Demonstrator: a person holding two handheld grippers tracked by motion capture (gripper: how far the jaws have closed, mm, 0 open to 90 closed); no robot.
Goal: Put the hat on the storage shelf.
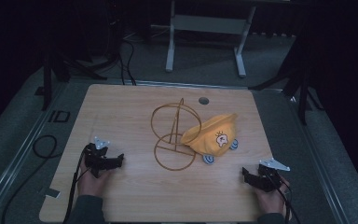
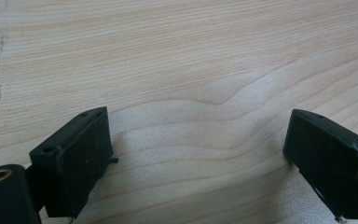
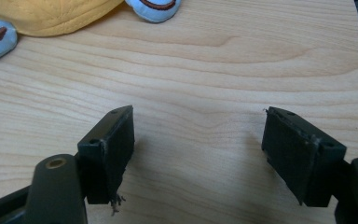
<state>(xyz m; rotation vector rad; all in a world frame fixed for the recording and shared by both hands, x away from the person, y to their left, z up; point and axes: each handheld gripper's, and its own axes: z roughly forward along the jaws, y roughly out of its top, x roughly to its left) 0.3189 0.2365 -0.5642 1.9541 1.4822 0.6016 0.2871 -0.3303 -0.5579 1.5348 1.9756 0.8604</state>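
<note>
Table (image 1: 135,196): light wood, viewed from above. Wire stand (image 1: 173,135): gold hoops, at centre. Yellow hat (image 1: 212,133): leans on the stand's right side, blue ear flaps on the wood. Left gripper (image 1: 103,160): near edge, jaws spread, nothing held. Right gripper (image 1: 256,177): near right corner, jaws spread, nothing held. Step, judged: start position, nothing grasped. Next move likely needs a reach toward the hat.

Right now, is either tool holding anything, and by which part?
Nothing is held. The left tool and right tool both stand open over bare table, jaws apart with only wood between them. The yellow hat lies untouched beside the wire stand.
</note>
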